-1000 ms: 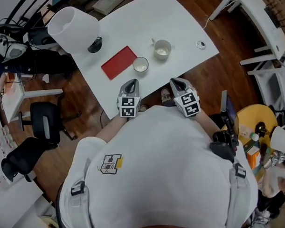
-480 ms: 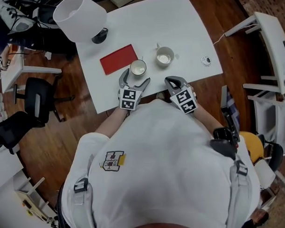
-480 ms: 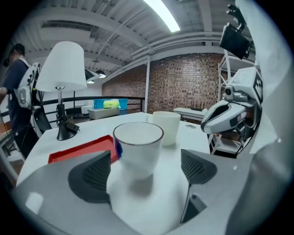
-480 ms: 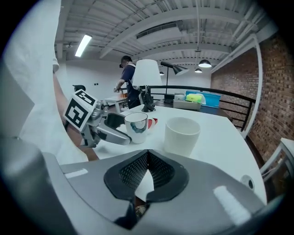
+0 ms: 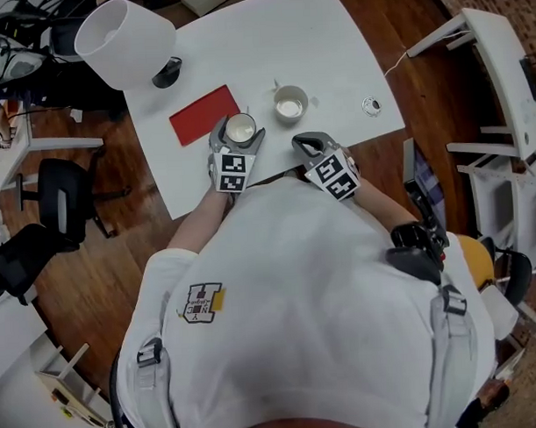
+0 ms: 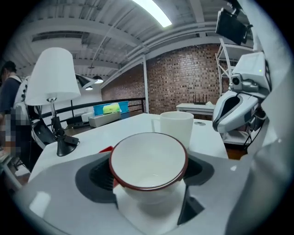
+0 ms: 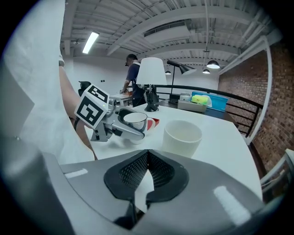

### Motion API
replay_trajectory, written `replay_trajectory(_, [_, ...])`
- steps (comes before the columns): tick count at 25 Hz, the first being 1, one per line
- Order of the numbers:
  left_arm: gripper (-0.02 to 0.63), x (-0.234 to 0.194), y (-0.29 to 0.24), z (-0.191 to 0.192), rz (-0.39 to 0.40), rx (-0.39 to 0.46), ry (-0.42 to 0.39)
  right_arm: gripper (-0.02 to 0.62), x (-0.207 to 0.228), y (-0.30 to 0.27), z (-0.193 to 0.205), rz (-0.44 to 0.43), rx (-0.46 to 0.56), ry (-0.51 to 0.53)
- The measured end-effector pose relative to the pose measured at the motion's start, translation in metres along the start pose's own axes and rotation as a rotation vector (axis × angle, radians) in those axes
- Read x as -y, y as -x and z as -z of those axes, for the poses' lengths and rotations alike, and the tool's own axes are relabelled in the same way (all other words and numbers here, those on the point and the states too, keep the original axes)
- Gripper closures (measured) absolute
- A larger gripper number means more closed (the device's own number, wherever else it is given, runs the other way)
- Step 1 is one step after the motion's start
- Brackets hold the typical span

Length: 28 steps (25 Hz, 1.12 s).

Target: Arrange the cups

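- While the left gripper (image 5: 239,133) is brought around the red-rimmed cup (image 6: 148,160), the step in hand is judged to be the pick-up of the first cup; no arranging is done yet.
- Red-rimmed cup: it stands upright and empty on the white table (image 5: 323,40), just beside the red mat (image 5: 203,115), at the mat corner that faces the white mug (image 5: 290,104).
- Left gripper: its jaws are spread wide, one on each side of the cup, and have just been narrowing a little with the cup between them. The pads lie close to the rim, but no firm clamp is evident and the cup rests on the table.
- Right gripper (image 5: 302,143): its jaws are pressed together with nothing between them. It hovers at the table edge, on the mug side of the red mat and well clear of the mat itself.
- White mug: it stands upright, farther from the red mat than the red-rimmed cup, apart from it and untouched.
- Lamp (image 5: 124,40): it stands beyond the red mat's far side, away from both grippers.
- Next move, as a judgement: close the left jaws squarely on the cup wall below the rim, confirm the hold, then lift straight up before carrying.
- Caution: a glancing contact with one pad could push the cup onto the red mat or tip it.
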<state>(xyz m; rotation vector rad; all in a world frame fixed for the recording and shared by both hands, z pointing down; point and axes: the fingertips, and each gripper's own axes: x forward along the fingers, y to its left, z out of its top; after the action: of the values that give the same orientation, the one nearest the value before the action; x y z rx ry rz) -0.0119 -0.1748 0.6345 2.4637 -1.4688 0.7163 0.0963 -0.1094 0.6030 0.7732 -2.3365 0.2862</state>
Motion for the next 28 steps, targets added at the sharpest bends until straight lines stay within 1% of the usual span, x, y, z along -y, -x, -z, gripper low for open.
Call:
replay_trajectory(4, [0.196,0.001,0.002,0.001,0.001,-0.003,0.021,0.595,0.004,0.0,-0.001,0.011,0.003,-0.009])
replay_trajectory(8, [0.198,-0.006,0.009,0.003,-0.028,-0.008,0.073,0.595,0.009,-0.004,-0.004,0.004,0.002,-0.024])
replay_trajectory(12, [0.198,-0.024,0.034,0.01,-0.066,-0.004,0.096,0.595,-0.004,-0.016,-0.011,-0.026,0.001,-0.009])
replay_trajectory(16, [0.198,-0.061,0.064,0.019,-0.131,0.001,0.119,0.595,-0.025,-0.028,-0.025,-0.06,0.01,0.017])
replay_trajectory(20, [0.198,-0.119,0.077,0.021,-0.207,0.025,0.144,0.595,-0.043,-0.036,-0.037,-0.061,0.022,0.029])
replay_trajectory(24, [0.198,-0.166,0.065,0.007,-0.253,0.04,0.155,0.595,-0.04,-0.036,-0.042,-0.03,0.018,0.024])
replay_trajectory(28, [0.198,-0.185,0.047,0.007,-0.261,0.04,0.157,0.595,-0.034,-0.032,-0.038,0.019,0.011,-0.007])
